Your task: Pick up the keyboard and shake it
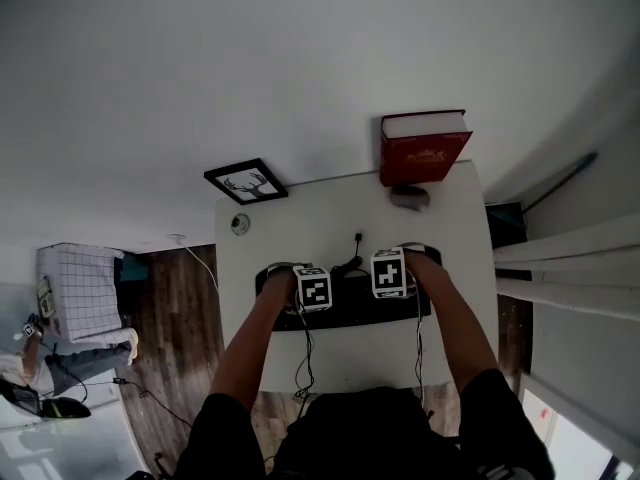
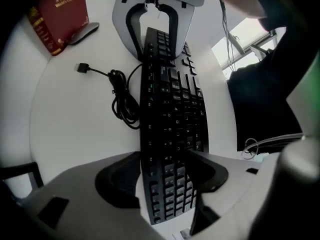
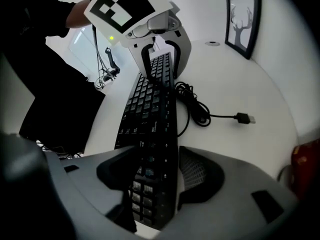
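Observation:
A black keyboard [image 1: 350, 314] lies crosswise over the white table [image 1: 455, 268], close to the person. My left gripper [image 1: 298, 304] is shut on its left end and my right gripper [image 1: 402, 294] on its right end. In the left gripper view the keyboard [image 2: 170, 109] runs tilted between the left gripper's [image 2: 165, 170] pads, with the right gripper [image 2: 157, 39] clamped at the far end. The right gripper view shows the keyboard [image 3: 150, 109] between the right gripper's [image 3: 159, 170] pads and the left gripper [image 3: 160, 59] beyond. Its coiled cable [image 2: 122, 101] and loose USB plug [image 3: 243, 118] rest on the table.
A red book [image 1: 420, 153] stands at the table's far right edge with a grey mouse [image 1: 408, 198] in front of it. A framed deer picture [image 1: 246, 181] and a small round object [image 1: 240, 223] sit at the far left. Wooden floor [image 1: 180, 298] lies left of the table.

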`<action>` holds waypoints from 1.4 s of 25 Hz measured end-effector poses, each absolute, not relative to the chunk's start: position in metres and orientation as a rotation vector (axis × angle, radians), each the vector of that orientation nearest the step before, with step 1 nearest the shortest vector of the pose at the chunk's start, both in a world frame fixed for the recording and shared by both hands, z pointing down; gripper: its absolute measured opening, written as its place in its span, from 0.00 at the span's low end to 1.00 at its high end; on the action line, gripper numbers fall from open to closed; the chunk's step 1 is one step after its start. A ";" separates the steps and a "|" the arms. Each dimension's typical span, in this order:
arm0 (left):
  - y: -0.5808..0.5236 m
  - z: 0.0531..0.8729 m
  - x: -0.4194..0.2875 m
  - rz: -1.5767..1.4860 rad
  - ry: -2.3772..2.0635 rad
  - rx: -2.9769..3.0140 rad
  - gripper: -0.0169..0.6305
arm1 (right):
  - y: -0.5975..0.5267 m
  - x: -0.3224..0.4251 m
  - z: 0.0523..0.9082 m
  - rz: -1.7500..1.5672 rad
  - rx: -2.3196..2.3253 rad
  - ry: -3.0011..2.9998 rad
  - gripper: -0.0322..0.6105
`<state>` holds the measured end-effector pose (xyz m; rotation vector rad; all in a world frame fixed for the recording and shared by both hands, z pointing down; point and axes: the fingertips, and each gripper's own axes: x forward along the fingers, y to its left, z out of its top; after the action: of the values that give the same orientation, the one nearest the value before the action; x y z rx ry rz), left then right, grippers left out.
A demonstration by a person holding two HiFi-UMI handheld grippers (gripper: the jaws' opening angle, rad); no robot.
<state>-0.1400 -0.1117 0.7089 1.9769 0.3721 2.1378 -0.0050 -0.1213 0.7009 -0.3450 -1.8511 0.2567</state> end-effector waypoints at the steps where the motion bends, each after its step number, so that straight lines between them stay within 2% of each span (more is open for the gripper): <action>1: -0.112 0.707 -0.140 2.118 0.328 2.006 0.46 | -0.123 -0.005 0.699 0.231 -0.306 -1.845 0.45; 5: -0.122 0.697 -0.141 2.070 0.106 2.124 0.48 | -0.131 -0.002 0.698 0.195 -0.065 -1.822 0.47; 8: -0.119 0.690 -0.143 2.074 -0.110 2.213 0.43 | -0.133 0.007 0.694 0.100 0.176 -1.783 0.47; 9: -0.116 0.687 -0.144 2.082 -0.197 2.233 0.39 | -0.132 0.011 0.690 0.047 0.258 -1.758 0.42; 10: -0.114 0.684 -0.145 2.104 -0.300 2.255 0.31 | -0.130 0.015 0.684 -0.008 0.335 -1.734 0.28; 11: -0.113 0.679 -0.147 2.140 -0.426 2.284 0.23 | -0.127 0.018 0.676 -0.057 0.408 -1.722 0.22; 12: -0.112 0.671 -0.150 2.182 -0.568 2.317 0.03 | -0.122 0.017 0.665 -0.096 0.478 -1.728 0.19; 15: -0.099 0.635 -0.149 2.104 -0.950 2.411 0.03 | -0.101 0.005 0.621 -0.177 0.707 -1.832 0.11; 21: -0.029 0.527 -0.128 1.241 -1.509 2.579 0.03 | -0.021 -0.017 0.513 -0.243 1.253 -2.130 0.08; 27: 0.054 0.463 -0.115 0.333 -1.638 2.484 0.03 | 0.054 -0.008 0.448 -0.138 1.574 -2.372 0.08; 35: 0.092 0.405 -0.083 0.159 -1.654 2.570 0.03 | 0.101 -0.012 0.389 -0.243 1.567 -2.490 0.08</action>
<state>-0.0831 0.0921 0.4050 2.5696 -1.6543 0.1591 -0.0117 0.1009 0.3887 1.5675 -2.4902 -0.2433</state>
